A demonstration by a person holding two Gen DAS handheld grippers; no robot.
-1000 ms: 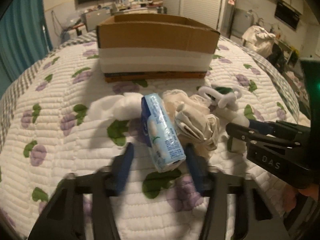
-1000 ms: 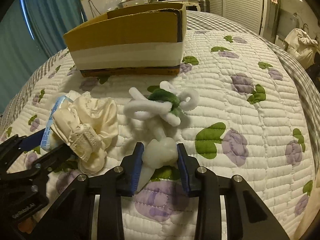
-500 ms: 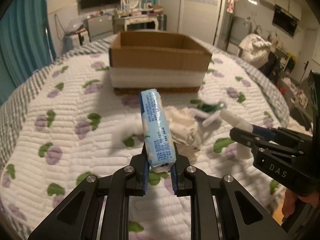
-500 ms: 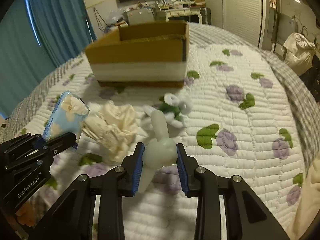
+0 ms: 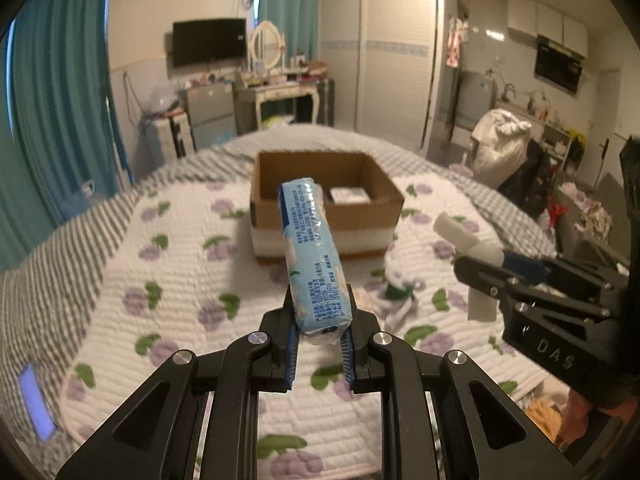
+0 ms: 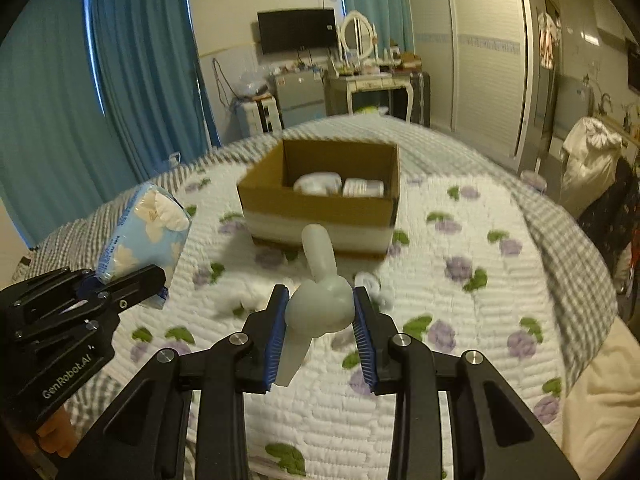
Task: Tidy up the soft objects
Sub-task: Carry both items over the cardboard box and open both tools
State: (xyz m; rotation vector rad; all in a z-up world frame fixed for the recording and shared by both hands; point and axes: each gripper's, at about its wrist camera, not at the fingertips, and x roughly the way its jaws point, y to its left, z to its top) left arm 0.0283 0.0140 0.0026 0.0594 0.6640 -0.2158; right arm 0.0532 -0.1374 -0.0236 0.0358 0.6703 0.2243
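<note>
White quilted bedspread (image 5: 120,264) printed with purple flowers and green leaves covers a bed with a grey checked edge. Behind the bed stand teal curtains (image 5: 60,92), a wall-mounted television (image 5: 209,42), a white dressing table with an oval mirror (image 5: 266,50), and pale sliding wardrobe doors (image 5: 380,52). An open cardboard box (image 5: 326,204) with a white band around its lower half sits on the quilt beyond both tools; the right wrist view shows two pale bundles (image 6: 340,186) lying inside it. The left gripper (image 5: 320,344) is held above the bed, its blue-padded fingers closed narrowly on the near end of a light blue tissue pack (image 5: 312,256). The pack's long axis runs forward along the fingers and rises away from them, its far end pointing towards the box. The right gripper (image 6: 320,330) is also held above the quilt, its fingers clamped on the round body of a white soft toy (image 6: 320,304). One long limb of the toy sticks up and forward towards the box, and another hangs down below the pads. In the left wrist view the right gripper appears at the right edge, beside the left one and apart from it. Below the two tools a small heap of white and green soft things (image 5: 396,292) lies on the quilt, blurred. A lit phone screen (image 5: 36,404) rests near the bed's left edge.
</note>
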